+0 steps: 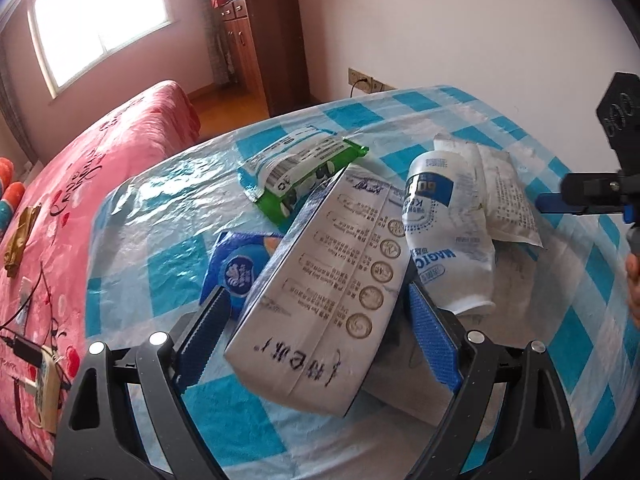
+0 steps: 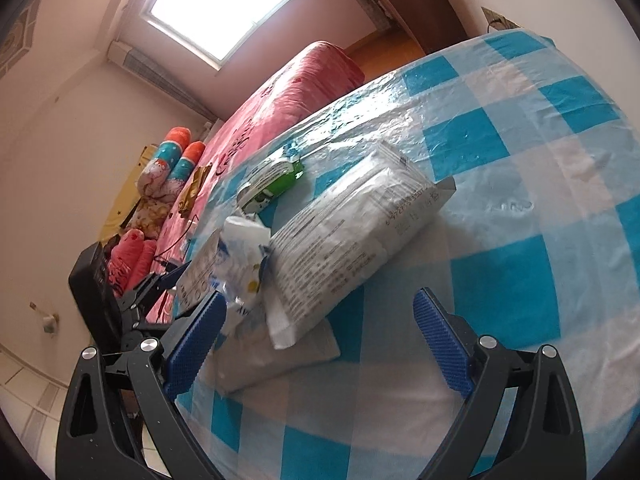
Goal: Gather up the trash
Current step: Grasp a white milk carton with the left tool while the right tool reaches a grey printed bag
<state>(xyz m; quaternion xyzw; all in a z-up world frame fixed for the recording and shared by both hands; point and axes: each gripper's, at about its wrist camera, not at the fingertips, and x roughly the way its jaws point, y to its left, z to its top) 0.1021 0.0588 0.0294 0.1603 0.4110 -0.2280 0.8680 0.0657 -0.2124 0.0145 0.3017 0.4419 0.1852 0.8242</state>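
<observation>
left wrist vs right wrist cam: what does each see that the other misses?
Left wrist only: the blue packet by the left gripper, a white carton between its open pads, no contact visible. Right wrist only: the pillows and the open, empty right gripper. Both: the green packet, the white pouch, the checked cloth, the pink bed.

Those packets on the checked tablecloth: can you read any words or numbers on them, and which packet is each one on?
"MAGIC": blue letters on the white bottle-shaped pouch.
"40": by the barcode on the green wipes packet.
White carton between the left gripper pads: handwritten characters and small print, unreadable to me.
White packet in the right view: barcode digits too blurred.
Blue packet: logo only.
</observation>
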